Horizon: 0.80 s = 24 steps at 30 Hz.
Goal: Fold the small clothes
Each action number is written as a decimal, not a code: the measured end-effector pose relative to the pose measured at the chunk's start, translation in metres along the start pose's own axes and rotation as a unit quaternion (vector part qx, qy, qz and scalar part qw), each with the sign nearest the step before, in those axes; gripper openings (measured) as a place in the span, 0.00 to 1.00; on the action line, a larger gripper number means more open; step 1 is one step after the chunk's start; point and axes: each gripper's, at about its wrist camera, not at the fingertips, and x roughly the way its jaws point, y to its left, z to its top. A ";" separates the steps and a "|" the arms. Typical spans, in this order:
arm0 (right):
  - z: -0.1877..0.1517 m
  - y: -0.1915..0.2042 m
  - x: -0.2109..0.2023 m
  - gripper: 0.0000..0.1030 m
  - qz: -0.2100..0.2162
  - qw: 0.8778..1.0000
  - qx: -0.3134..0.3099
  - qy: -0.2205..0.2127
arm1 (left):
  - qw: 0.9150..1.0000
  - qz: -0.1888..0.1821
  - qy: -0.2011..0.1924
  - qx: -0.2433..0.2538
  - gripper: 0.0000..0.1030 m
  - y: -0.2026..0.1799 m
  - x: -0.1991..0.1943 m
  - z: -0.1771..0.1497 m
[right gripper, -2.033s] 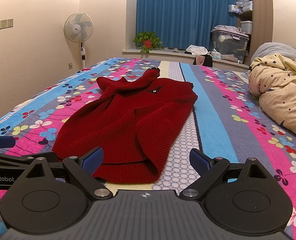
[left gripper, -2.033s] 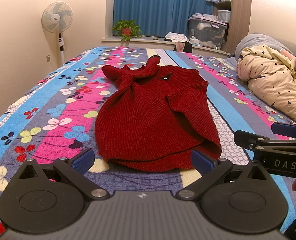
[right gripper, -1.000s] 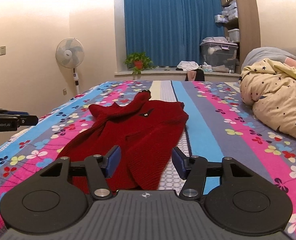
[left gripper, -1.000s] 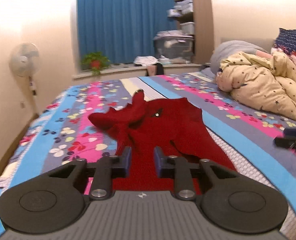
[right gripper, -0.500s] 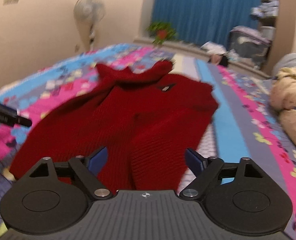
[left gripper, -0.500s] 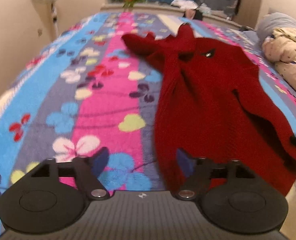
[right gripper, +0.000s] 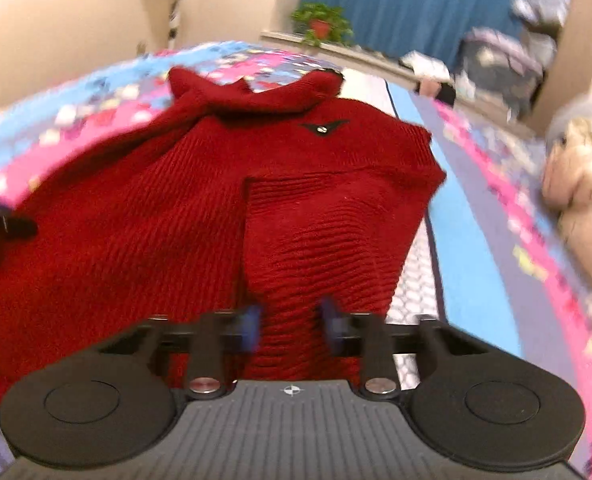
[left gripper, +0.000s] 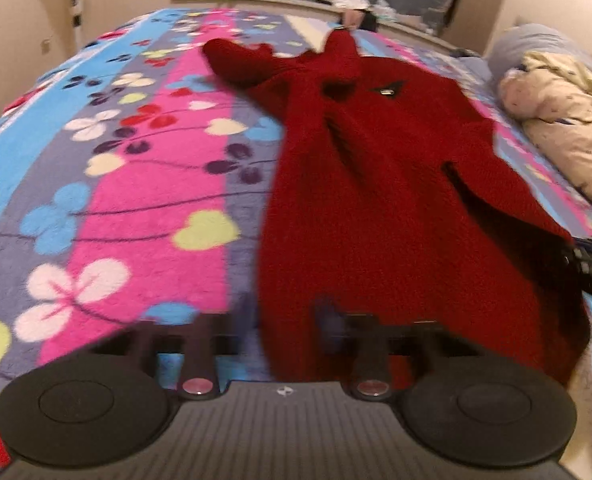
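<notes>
Fingers of both grippers, left [left gripper: 284, 328] and right [right gripper: 292, 326], are closing on the sweater [right gripper: 200, 216] hem, lower frame; soft, light knit, best pinched at hem corners.

Flowered striped bed [left gripper: 144, 168] carries red sweater [left gripper: 375, 200], starred quilt [left gripper: 567, 128].

The sweater [right gripper: 144, 216] is ribbed red knit, matt and coarse, with a small shiny metal stud [right gripper: 322, 129] on a black patch near the neck. The bedspread [left gripper: 136, 168] is plush fleece, soft and fuzzy. Each claw body is matt black plastic, ridged across the middle, with blue pads [right gripper: 251, 326] and bright metal pivot pins [right gripper: 379, 385]. The quilt [left gripper: 567, 128] looks like smooth cotton.
</notes>
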 end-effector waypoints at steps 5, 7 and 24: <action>-0.002 -0.046 -0.029 0.09 0.029 0.990 0.141 -0.014 | 0.999 0.001 -0.040 0.002 0.12 -0.013 -0.038 -0.001; -0.004 -0.069 -0.051 0.08 0.036 0.981 0.189 -0.017 | 0.998 -0.014 -0.055 -0.009 0.10 -0.012 -0.061 0.000; -0.076 -0.137 -0.170 0.08 0.074 0.956 0.282 0.001 | 0.980 -0.052 -0.024 -0.189 0.04 0.041 -0.145 -0.025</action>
